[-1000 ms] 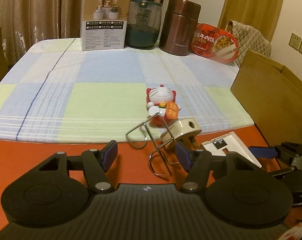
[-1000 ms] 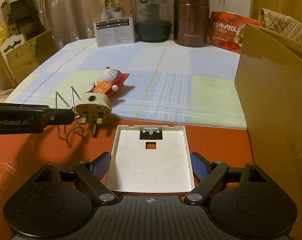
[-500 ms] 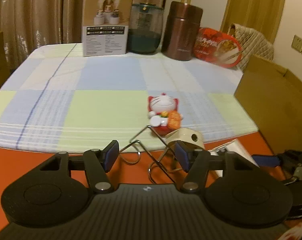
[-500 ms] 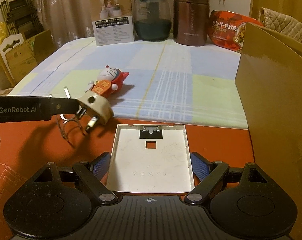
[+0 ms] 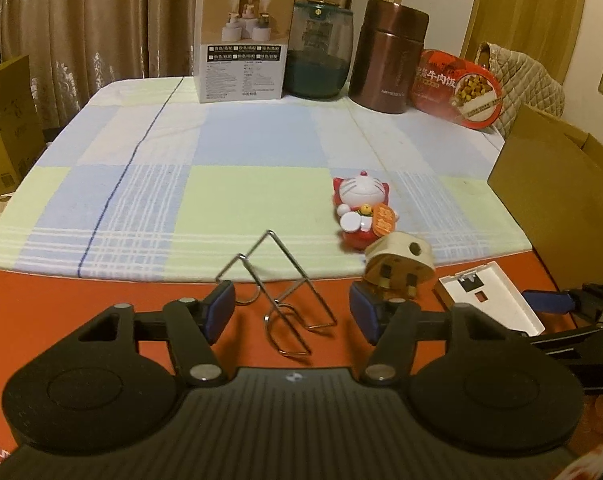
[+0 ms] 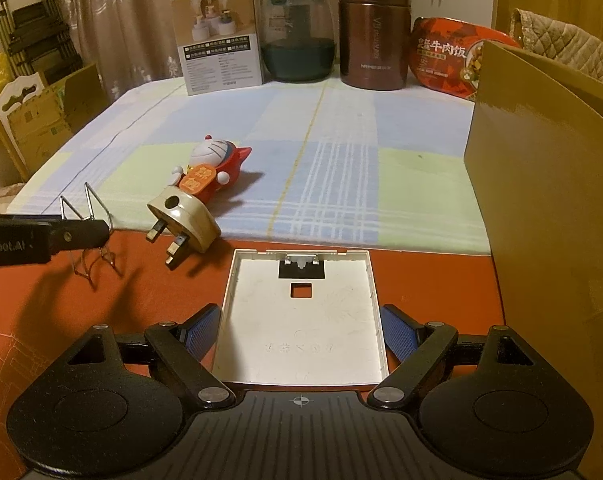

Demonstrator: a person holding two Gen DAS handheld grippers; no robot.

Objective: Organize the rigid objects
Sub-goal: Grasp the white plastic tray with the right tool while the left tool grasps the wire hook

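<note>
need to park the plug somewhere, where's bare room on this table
Free: the checked cloth between the white box and the cat figurine, and its left side. Crowded: the near red edge around the wire stand, plug and white plate.

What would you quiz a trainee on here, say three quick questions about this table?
1. True or false: the cat figurine stands upright.
2. What sits between the right gripper's fingers? A spoon; B white plate; C cup.
3. What colour is the tall flask at the back?
Key: 1 false, it lies tipped over on the checked cloth; 2 B; 3 brown.
</note>
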